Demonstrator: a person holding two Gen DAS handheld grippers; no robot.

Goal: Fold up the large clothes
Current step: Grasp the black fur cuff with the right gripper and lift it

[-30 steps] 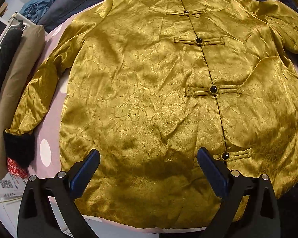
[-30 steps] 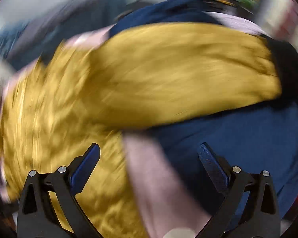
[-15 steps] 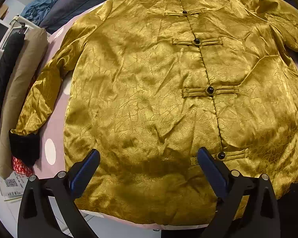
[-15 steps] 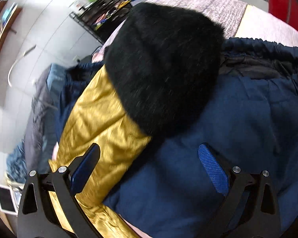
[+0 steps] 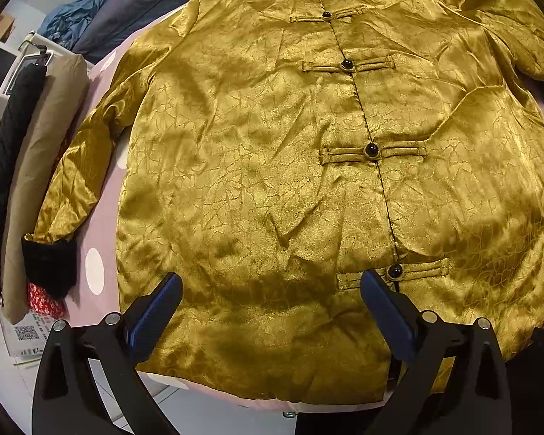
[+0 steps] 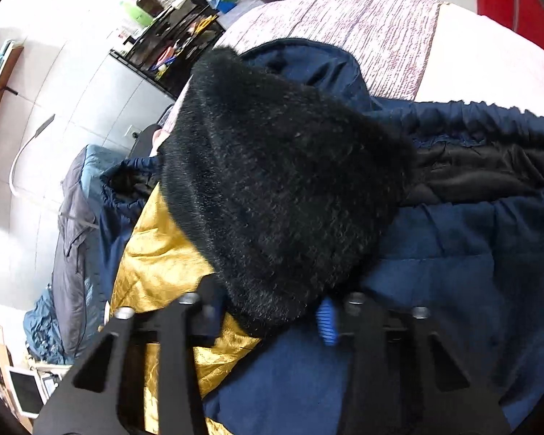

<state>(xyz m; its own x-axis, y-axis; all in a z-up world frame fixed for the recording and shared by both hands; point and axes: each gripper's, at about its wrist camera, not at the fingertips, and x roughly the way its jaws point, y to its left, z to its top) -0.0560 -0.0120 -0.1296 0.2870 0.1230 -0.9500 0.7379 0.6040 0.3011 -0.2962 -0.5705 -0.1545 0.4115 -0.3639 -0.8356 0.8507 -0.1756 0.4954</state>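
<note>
The gold jacket (image 5: 257, 166) lies spread face up on a pink dotted worktop (image 5: 101, 217), its front fastened, five dark buttons (image 5: 371, 150) showing down the middle. Its hem reaches the near edge of the worktop, where floor shows below. One sleeve runs down the left side and ends in a black fur cuff (image 5: 49, 266) near that edge; a bare strip of pink cloth separates sleeve from body. Beside that sleeve, off the worktop, hang a tan coat (image 5: 36, 166) and a black quilted coat (image 5: 7, 166). Dark blue and grey garments (image 5: 137, 3) are heaped past the collar.

The left gripper (image 5: 270, 311) hovers above the hem with its jaws wide and nothing between them.

The other sleeve's black fur cuff (image 6: 283, 195) rests on a navy coat (image 6: 453, 290) that crowds that side. The right gripper (image 6: 270, 317) has just been closing its jaws, which now stand narrow and pinch the near edge of this cuff. A striped cover (image 6: 373, 32) lies beyond, with shelves (image 6: 170, 43) against the wall.
</note>
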